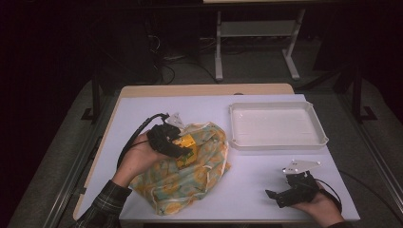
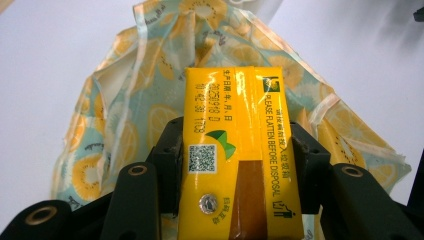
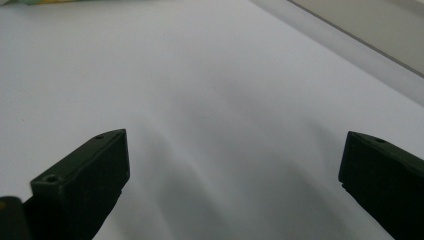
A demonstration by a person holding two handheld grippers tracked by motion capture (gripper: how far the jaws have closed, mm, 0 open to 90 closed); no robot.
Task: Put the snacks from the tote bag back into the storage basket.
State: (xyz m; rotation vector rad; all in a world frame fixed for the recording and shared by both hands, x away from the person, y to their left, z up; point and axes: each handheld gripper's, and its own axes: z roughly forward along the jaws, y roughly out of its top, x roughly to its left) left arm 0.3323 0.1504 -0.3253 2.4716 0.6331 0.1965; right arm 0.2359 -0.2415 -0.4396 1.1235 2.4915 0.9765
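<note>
- The left gripper [image 1: 183, 148] is clamped on a yellow drink carton [image 2: 240, 155]; in the left gripper view the two black jaws press against the carton's long sides, one on each flank.
- The carton stands lengthwise between those jaws and reaches out beyond their tips; its face carries a QR code, a green leaf mark, a round foil straw hole and printed lines of text.
- Past and beneath the left gripper's tips lies a fruit-print cloth bag [image 2: 125, 115], pale blue with orange and yellow citrus slices, crumpled on the white table [image 1: 256, 180].
- In the high view the carton [image 1: 186, 145] is just over the middle of the bag [image 1: 190, 175], and the left hand [image 1: 140, 156] holding the gripper rests against the bag's near left part. Whether the carton touches the cloth cannot be told.
- The right gripper [image 1: 275, 195] stands with its jaws wide apart and nothing between them; the right gripper view shows only bare table surface in the gap.
- The right gripper lies low by the table's near edge, held in the right hand [image 1: 321, 206], well apart from the left gripper and the bag, with its tips turned toward the bag's side.
- A white tray [image 1: 278, 142] sits beyond the right gripper, on the far right part of the table, near the bag's far right edge but apart from it.
</note>
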